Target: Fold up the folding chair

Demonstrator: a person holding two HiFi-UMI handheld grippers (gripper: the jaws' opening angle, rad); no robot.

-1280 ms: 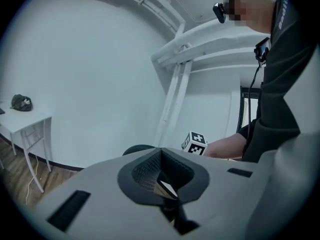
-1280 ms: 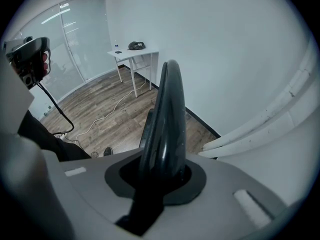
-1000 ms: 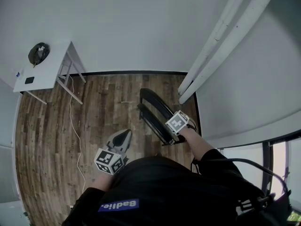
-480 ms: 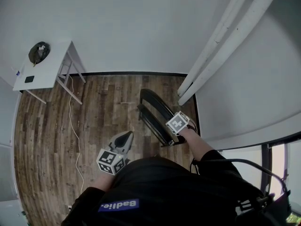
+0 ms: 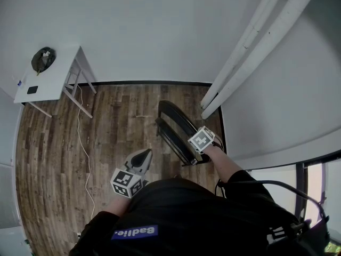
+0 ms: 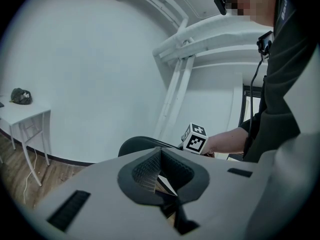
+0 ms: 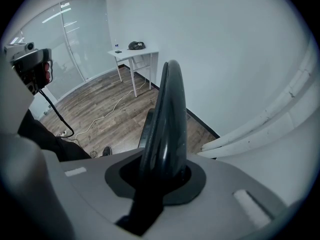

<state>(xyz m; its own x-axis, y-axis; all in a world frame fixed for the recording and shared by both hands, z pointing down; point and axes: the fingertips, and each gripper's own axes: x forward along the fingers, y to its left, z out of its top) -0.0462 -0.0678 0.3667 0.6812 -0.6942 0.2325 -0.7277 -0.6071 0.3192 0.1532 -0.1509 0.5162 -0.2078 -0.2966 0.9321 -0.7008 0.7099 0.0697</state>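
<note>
Over the last second very little has shifted: in the head view the left tongs (image 5: 144, 154) have only crept a touch toward the upper right, closer to the folding chair (image 5: 177, 128), while the right tongs (image 7: 162, 171) and the chair sit exactly where they were. That steadiness suggests the folding itself is about finished and the chair is merely being held upright, with the next move likely a carry or a lean against the wall. The right tongs are partly closed and clamped on the chair's curved top edge (image 7: 170, 109), which rises out of the jaws up the middle of the right gripper view. The left tongs are fully closed with nothing between them, hovering just left of the chair at lower centre of the head view and not touching it. The chair stands on the wood floor (image 5: 117, 116) at centre right of the head view, near the slanted white pipes (image 5: 234, 68). It is black, and its seat and back lie close together as two slim, nearly parallel panels, so it looks collapsed almost flat. A white desk (image 5: 53, 84) stands well apart at upper left, with a white cable (image 5: 85, 153) trailing across the floor.
</note>
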